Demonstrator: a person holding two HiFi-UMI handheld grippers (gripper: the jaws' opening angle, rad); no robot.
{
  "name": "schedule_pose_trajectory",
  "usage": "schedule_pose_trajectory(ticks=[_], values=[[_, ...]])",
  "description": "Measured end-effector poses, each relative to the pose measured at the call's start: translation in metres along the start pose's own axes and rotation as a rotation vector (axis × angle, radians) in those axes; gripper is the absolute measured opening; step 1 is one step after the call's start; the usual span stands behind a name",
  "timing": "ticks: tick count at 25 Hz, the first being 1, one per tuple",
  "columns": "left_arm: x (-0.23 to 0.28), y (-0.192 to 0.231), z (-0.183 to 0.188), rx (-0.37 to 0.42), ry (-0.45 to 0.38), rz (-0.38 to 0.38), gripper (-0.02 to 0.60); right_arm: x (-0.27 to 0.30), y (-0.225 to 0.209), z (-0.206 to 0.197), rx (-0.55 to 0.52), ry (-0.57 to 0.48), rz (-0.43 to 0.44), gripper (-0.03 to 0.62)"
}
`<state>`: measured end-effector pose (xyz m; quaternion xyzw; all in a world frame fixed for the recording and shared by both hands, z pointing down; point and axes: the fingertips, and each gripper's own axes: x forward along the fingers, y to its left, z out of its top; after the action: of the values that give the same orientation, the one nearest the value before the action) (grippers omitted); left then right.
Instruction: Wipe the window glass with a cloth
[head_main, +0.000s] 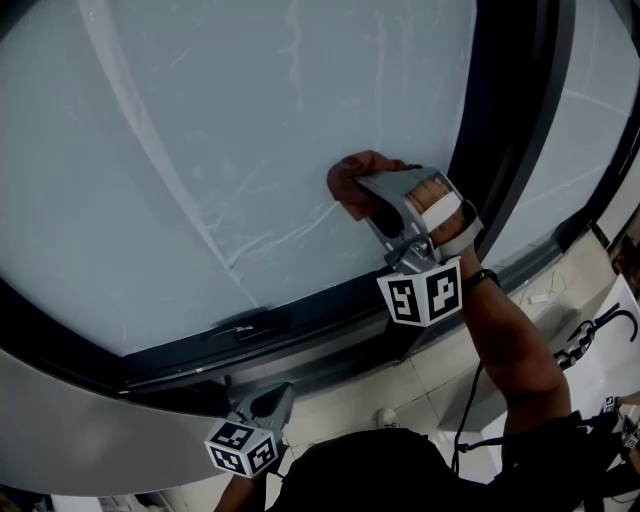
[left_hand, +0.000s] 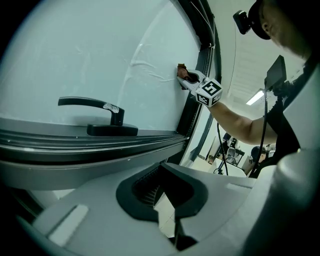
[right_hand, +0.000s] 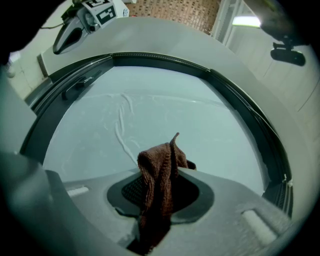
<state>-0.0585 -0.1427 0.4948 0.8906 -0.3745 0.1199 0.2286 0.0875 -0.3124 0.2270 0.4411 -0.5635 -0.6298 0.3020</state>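
Brown knitted cloth (right_hand: 157, 175), bunched into an upright fold with a pointed tip, clamped between the jaws of the right gripper (head_main: 372, 200), held against the window glass (head_main: 230, 130), a pale pane streaked with thin white smears, near its dark right-hand frame.

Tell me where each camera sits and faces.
Head view: on the head, looking down at the window glass; right gripper, forearm, left gripper show.
Left gripper view: low under the frame, facing along the glass past the handle; own jaws show.
Right gripper view: facing the glass; own jaws clamp the cloth.
Head and left gripper views share the right gripper.
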Motion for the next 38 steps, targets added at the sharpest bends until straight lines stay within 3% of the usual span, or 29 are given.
schedule_pose_trajectory(ticks=[11, 38], values=[[0.001, -0.001, -0.001, -0.006, 0.0, 0.002, 0.017, -0.008, 0.031, 0.001, 0.05, -0.002, 0.022, 0.08], [0.003, 0.001, -0.001, 0.001, 0.013, 0.001, 0.017, -0.035, 0.15, 0.001, 0.111, 0.013, 0.221, 0.079]])
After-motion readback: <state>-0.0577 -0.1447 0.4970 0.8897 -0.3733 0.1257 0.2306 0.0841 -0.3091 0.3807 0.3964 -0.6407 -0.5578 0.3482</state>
